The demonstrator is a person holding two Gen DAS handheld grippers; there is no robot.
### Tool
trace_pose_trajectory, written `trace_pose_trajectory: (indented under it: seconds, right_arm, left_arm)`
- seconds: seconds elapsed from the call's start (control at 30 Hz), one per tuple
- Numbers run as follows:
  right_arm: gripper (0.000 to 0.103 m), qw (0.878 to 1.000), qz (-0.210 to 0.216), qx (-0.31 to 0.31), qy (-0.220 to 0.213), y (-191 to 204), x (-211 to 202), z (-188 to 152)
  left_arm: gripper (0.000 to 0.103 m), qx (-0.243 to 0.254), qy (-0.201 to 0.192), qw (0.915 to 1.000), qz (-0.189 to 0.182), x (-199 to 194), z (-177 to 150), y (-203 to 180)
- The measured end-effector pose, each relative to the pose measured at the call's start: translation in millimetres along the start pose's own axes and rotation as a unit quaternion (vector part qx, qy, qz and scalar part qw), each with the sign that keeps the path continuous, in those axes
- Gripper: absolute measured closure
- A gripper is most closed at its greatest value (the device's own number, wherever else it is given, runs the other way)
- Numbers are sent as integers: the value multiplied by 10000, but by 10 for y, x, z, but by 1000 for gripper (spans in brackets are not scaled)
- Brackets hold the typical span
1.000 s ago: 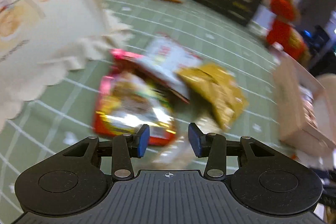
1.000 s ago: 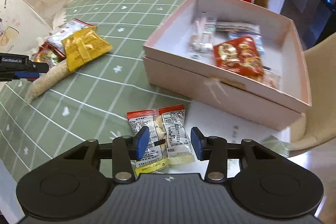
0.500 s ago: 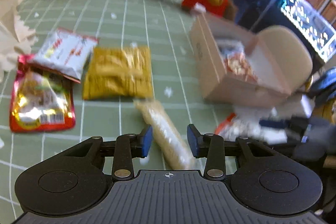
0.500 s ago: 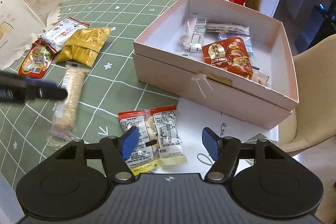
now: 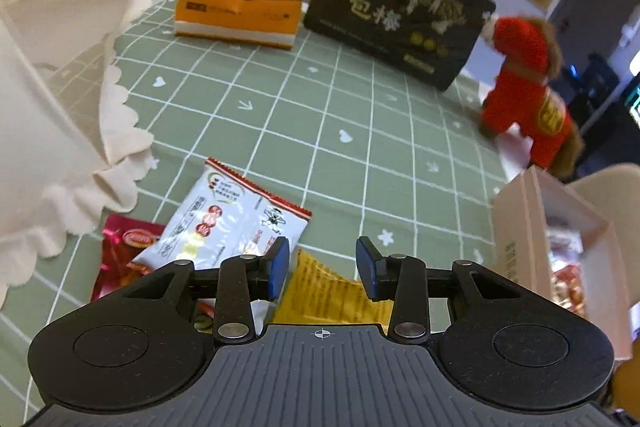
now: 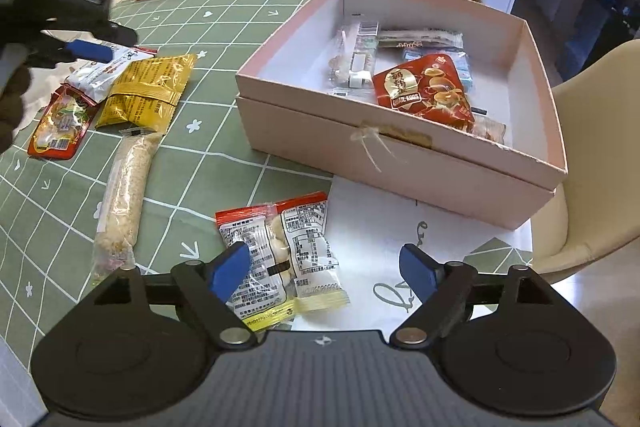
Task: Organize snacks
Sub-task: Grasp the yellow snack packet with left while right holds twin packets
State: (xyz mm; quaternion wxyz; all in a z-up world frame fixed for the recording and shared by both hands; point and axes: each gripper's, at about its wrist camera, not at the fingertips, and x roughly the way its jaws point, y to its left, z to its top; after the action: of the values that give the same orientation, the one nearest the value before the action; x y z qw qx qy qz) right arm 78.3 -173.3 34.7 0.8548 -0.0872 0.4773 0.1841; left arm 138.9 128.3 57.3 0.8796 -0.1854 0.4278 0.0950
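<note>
Right wrist view: right gripper spread wide, empty, low over the twin pack at the near surface edge, likely set to straddle it.
Left wrist view: left gripper parted, holding nothing, hovering above the yellow pack beside the white pack.
Box: open-topped, just past the twin pack, several snacks already inside; probable drop-off.
Loose snacks: red pouch and rice stick flat on the green surface, left of the box.
Progress: part done, judging by five packs outside.
</note>
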Motion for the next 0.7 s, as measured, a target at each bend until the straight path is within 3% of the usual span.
trace_pose_trajectory:
  seconds: [0.3,0.7]
  right_arm:
    - [13,9999,123,-28,55,-49,50,31]
    - [13,10000,-11,-93,-22,-10,11,-18]
  left_arm:
    - [69,618,512,9948,-626,-74,-426,-264]
    - [70,766,1366,9791,-1300,-466,-1079,-369]
